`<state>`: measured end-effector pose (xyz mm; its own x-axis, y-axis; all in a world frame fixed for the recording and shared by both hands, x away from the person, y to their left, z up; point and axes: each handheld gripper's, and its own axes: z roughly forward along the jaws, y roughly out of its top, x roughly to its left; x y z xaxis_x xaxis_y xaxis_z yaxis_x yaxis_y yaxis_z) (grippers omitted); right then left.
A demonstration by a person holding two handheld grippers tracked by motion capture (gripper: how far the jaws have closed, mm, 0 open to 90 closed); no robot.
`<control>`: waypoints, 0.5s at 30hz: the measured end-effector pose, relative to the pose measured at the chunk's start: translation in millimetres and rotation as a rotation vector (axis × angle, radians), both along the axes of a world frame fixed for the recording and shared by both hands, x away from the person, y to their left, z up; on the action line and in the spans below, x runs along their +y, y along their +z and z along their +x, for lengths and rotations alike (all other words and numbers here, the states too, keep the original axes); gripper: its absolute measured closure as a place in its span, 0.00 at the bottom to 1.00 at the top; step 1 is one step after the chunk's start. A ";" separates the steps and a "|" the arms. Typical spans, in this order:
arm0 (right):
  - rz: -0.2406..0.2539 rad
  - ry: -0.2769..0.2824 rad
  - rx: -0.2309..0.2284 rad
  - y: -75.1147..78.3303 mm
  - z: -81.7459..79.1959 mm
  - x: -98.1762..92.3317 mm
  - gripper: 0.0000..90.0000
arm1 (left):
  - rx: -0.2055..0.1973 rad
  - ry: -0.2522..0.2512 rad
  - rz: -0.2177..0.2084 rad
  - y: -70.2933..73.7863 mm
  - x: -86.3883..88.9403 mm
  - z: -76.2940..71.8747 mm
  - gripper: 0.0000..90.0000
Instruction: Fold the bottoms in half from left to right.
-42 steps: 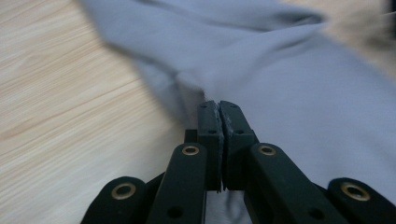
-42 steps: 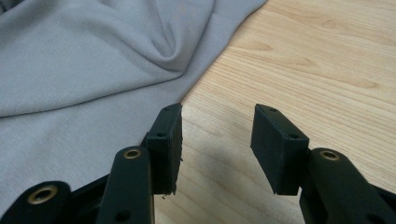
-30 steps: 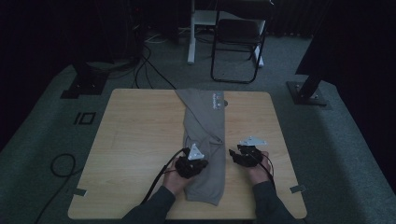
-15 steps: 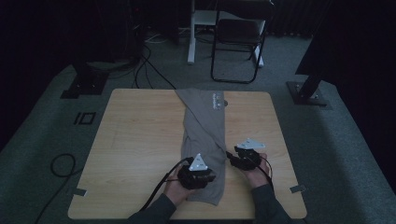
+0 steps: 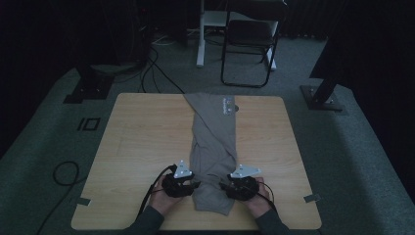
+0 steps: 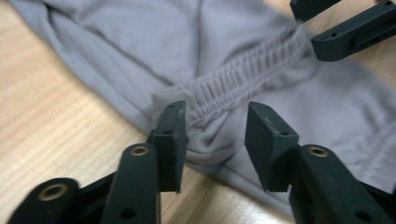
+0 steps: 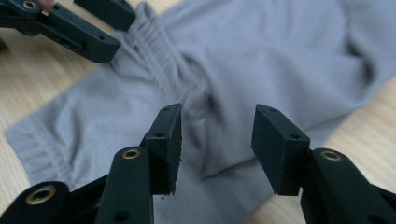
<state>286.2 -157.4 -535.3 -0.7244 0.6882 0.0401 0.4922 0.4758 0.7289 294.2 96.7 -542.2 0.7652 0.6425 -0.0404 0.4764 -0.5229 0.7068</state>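
A grey garment [image 5: 215, 142] lies folded into a long strip down the middle of the wooden table [image 5: 142, 137], from the far edge to the near edge. My left gripper [image 5: 195, 185] rests at the strip's left side near its near end, and my right gripper [image 5: 223, 186] faces it from the right side. In the left gripper view the left gripper [image 6: 215, 116] is open. Its jaws have just been opening, and the garment's ribbed band [image 6: 233, 81] lies between them unpressed. The right gripper [image 7: 217, 116] is open over the grey cloth [image 7: 280, 51].
A black chair [image 5: 249, 39] and a white post [image 5: 200, 34] stand beyond the table's far edge. Black stand bases [image 5: 85, 90] [image 5: 323, 95] sit on the carpet at both far corners. A cable [image 5: 63, 171] loops on the floor at the left.
Both hands have moved toward the near edge of the table. The left gripper has come off the cloth to its left side and opened; the right gripper has moved in toward the garment.
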 end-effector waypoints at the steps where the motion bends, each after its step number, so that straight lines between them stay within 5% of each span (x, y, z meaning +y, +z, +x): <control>1: -0.011 0.002 0.010 -3.4 1.8 1.5 0.60 | -0.001 0.005 0.017 -3.1 -3.0 0.6 0.63; 6: -0.061 -0.009 0.005 -12.2 12.3 2.1 0.64 | -0.042 0.013 0.039 -6.4 -11.8 6.5 0.64; 15: -0.062 -0.085 -0.018 -13.3 36.3 -8.0 0.63 | -0.039 0.064 -0.013 -2.9 -16.9 36.3 0.63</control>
<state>322.5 -165.4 -548.5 -0.6637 0.7478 -0.0169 0.5199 0.4774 0.7084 330.5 79.7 -545.1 0.7238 0.6898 -0.0196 0.4804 -0.4832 0.7320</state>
